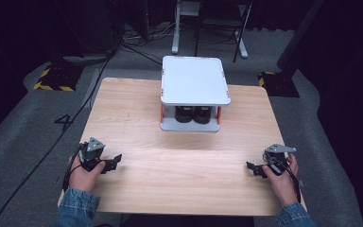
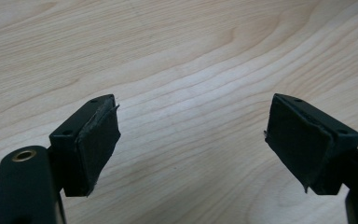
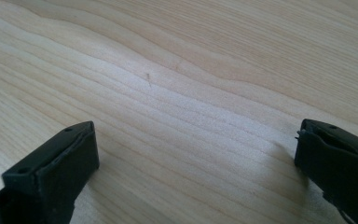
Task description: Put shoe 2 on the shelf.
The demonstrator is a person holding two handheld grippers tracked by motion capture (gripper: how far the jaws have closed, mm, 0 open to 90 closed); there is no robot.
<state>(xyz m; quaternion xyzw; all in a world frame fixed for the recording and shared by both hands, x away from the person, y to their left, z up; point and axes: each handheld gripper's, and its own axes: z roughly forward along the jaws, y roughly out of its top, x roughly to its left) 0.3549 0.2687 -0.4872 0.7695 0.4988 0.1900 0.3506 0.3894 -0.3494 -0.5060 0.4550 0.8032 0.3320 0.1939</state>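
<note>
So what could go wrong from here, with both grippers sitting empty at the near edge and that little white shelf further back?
1. The two dark containers sit under the low top of the white shelf, so an open gripper reaching in could knock that top or the orange posts.
2. They stand touching, so grabbing one might tip or push the other.
3. The left gripper and right gripper might collide if both head for that narrow opening.
</note>
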